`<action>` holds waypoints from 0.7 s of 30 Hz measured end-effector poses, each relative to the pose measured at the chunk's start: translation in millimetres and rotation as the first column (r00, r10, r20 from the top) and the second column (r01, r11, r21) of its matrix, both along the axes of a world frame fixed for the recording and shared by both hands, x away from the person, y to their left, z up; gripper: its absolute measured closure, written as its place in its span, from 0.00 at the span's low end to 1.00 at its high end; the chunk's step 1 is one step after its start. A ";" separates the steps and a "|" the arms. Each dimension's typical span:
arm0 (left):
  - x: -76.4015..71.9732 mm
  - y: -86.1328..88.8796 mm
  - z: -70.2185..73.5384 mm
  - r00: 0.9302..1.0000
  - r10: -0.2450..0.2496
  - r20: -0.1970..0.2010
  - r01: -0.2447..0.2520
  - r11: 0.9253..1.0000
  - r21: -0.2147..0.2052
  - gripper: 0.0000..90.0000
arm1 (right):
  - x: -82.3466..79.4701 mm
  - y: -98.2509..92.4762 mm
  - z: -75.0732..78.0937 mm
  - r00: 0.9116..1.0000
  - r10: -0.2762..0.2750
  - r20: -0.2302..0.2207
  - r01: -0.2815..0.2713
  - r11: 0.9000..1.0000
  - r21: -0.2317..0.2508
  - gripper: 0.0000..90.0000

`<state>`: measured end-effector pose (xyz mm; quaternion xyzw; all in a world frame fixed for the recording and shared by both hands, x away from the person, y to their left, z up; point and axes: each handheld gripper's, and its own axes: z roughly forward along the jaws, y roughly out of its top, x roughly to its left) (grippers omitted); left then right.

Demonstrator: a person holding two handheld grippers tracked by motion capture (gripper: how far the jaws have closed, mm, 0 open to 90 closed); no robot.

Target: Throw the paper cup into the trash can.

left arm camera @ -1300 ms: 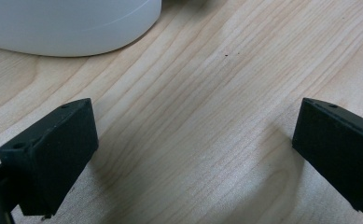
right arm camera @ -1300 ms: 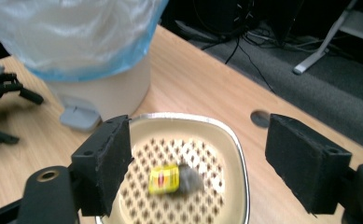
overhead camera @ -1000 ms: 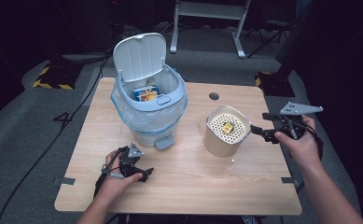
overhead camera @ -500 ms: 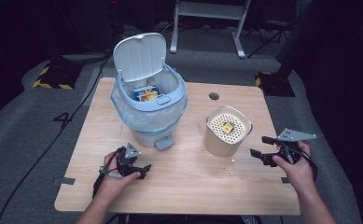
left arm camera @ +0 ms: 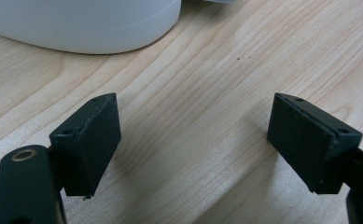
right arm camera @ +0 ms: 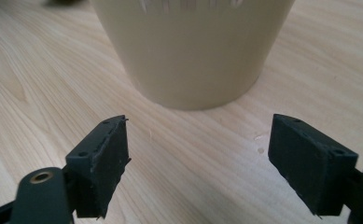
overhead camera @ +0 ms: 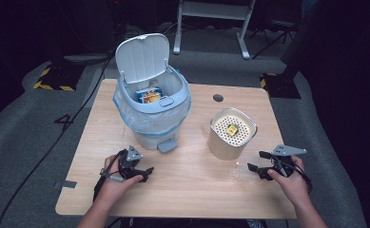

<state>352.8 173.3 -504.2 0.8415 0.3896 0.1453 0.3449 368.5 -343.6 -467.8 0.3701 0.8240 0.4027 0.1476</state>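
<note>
High view, L to R: 1 left gripper (overhead camera: 142,174) resting on table (overhead camera: 197,190), jaws wide apart, nothing between; 1 pedal bin (overhead camera: 152,111), lid up, 1 box (overhead camera: 149,95) inside; 1 beige container (overhead camera: 231,134) w/ 1 yellow cube (overhead camera: 232,129) on its perforated top; 1 right gripper (overhead camera: 257,162) near container, empty. Vs earlier: right gripper came down from beside container's rim to table level, jaws just been opening; left's narrowed slightly.
</note>
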 end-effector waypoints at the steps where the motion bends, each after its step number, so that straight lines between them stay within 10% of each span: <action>1: 0.0 -0.1 0.0 1.000 0.000 0.001 0.000 1.000 0.001 0.19 | -0.3 0.1 -3.7 1.000 0.000 -0.001 0.000 1.000 -0.006 0.22; 11: 0.4 1.0 0.1 1.000 0.001 0.004 -0.001 1.000 0.000 0.20 | 0.2 6.2 -26.2 1.000 0.015 0.003 -0.014 0.996 -0.092 0.21; 21: 0.7 9.2 0.7 1.000 -0.014 0.015 0.014 1.000 -0.003 0.29 | 0.8 9.0 -36.7 1.000 0.013 -0.002 -0.013 0.997 -0.082 0.17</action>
